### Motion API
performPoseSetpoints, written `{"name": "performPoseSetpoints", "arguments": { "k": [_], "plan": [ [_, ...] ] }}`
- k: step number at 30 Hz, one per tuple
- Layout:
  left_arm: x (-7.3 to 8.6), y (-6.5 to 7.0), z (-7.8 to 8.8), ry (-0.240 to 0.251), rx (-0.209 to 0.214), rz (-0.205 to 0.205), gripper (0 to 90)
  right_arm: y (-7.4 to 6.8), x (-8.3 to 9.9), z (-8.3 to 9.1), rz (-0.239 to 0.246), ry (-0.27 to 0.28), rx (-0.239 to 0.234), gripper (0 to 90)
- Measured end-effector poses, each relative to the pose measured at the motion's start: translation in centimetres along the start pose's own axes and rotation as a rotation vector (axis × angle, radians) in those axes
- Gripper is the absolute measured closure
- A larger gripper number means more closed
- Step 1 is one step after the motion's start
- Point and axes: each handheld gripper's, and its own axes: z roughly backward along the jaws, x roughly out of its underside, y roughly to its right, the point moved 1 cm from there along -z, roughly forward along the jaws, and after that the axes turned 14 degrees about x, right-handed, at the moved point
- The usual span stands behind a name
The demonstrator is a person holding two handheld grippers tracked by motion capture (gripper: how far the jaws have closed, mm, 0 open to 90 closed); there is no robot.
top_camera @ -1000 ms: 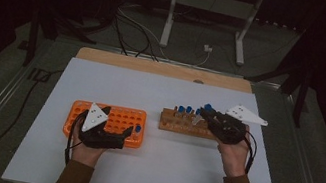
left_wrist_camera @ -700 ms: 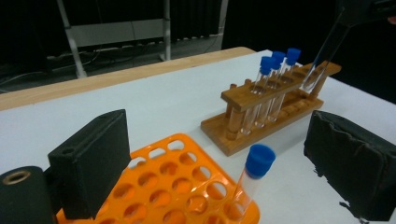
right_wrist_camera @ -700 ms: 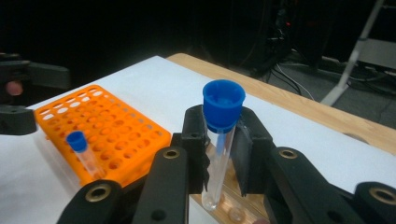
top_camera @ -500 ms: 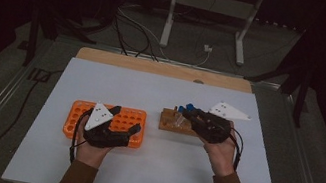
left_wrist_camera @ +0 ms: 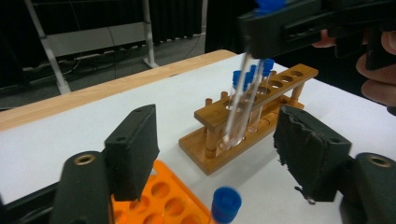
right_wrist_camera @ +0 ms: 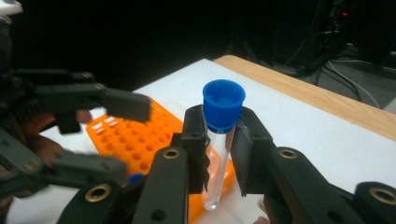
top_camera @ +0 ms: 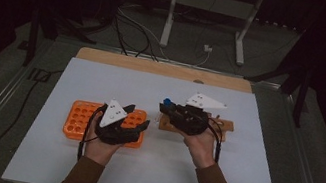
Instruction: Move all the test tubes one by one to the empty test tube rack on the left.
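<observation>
1. Orange rack (top_camera: 80, 118): it lies on the white table (top_camera: 86, 169), left of centre. One blue-capped tube (left_wrist_camera: 225, 205) stands in it, at the bottom edge of the left gripper view.
2. Left gripper (top_camera: 137, 122): it hovers over the right end of the orange rack. Its jaws have just been closing, yet a wide gap remains between them, and nothing sits in that gap.
3. Test tube (right_wrist_camera: 217, 140): a clear tube with a blue cap, held upright and clear of the table, between the orange rack and the wooden rack (top_camera: 223, 127).
4. Right gripper (right_wrist_camera: 218, 154): its pads pinch the test tube just below the cap. The tube's lower end hangs free beneath the jaws.
5. Wooden rack: it stands to the right, behind the right gripper. Several blue-capped tubes remain in it; their exact count is probably four, but motion blur prevents confirmation.
</observation>
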Motion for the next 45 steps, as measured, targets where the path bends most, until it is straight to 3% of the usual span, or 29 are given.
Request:
{"name": "performPoseSetpoints", "arguments": {
  "k": [6,16,31,35,45],
  "plan": [
    [-0.6,0.1,-1.6,0.005,-0.012,-0.008,44.0,-1.1,-0.8,-0.6,0.008,0.000,-0.024,75.8],
    [-0.7,0.0,-2.2,0.030,0.004,-0.017,66.8,-1.6,-0.9,-0.9,0.017,-0.009,-0.034,75.8],
    [-0.5,-0.2,-2.4,0.032,0.005,-0.049,77.7,-1.9,-0.7,-1.4,0.035,-0.015,-0.034,75.3],
    [-0.3,-0.6,-2.5,0.030,-0.018,-0.044,78.0,-1.7,-0.8,-1.2,0.009,0.003,-0.037,66.5],
    [0.4,-2.3,-1.7,0.046,-0.044,0.025,78.1,-0.2,-0.6,-0.6,-0.009,0.022,-0.005,44.3]
  ]
}}
